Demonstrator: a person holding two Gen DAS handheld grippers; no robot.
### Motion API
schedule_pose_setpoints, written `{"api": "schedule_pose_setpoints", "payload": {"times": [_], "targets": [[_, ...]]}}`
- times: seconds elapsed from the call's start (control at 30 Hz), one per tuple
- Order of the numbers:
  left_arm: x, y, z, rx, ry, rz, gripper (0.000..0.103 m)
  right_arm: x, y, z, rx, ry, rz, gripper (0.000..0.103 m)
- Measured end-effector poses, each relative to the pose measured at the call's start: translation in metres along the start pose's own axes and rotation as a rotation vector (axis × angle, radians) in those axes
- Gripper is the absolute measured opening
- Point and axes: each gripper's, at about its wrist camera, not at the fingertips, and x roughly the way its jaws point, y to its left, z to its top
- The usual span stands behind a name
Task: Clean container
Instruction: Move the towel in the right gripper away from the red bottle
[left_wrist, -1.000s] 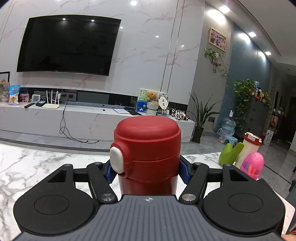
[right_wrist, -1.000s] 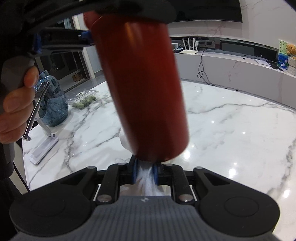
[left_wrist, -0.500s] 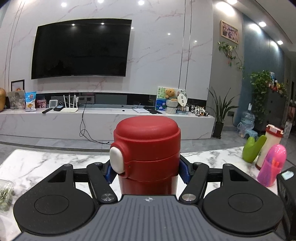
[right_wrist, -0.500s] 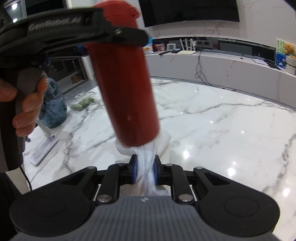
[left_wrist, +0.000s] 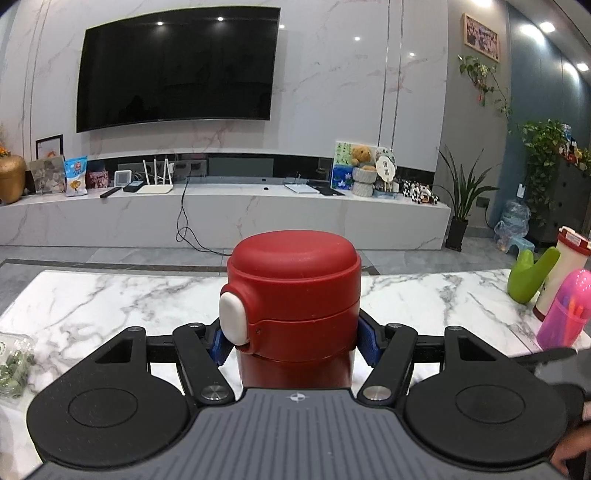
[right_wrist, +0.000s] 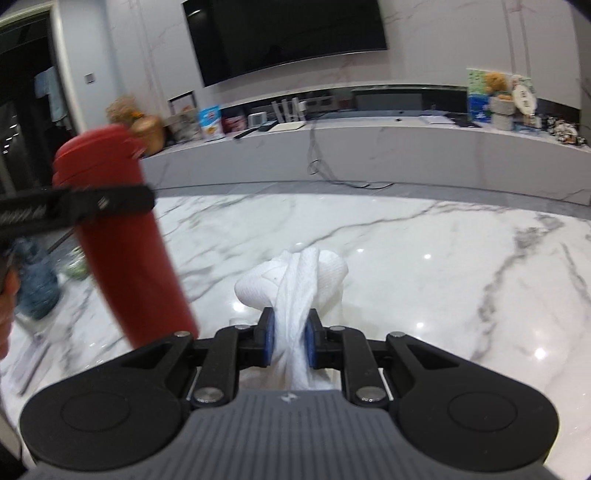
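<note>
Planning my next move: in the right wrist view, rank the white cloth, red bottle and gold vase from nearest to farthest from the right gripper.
1. White cloth: clamped in the right gripper.
2. Red bottle: left, held up by the left gripper.
3. Gold vase: far left, on the TV counter.

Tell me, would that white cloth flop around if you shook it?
Probably yes. The white cloth is bunched and creased where the right hand-held gripper pinches it, so it looks soft, not stiff. Its loose end puffs out past the pads, so it would likely droop and sway. It seems thin and light, unlike the hard red bottle beside it.
</note>
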Motion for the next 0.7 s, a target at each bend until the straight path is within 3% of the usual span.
{"api": "schedule_pose_setpoints", "payload": {"times": [0.37,0.7], "targets": [[0.023,-0.002,-0.005,-0.010,0.025,-0.004,0.062,0.017,-0.018,0.000,0.012,-0.025,-0.123,0.019],[0.035,-0.012,-0.009,0.013,0.005,-0.016,0.062,0.032,-0.029,-0.005,-0.004,0.000,-0.167,0.021]]}}
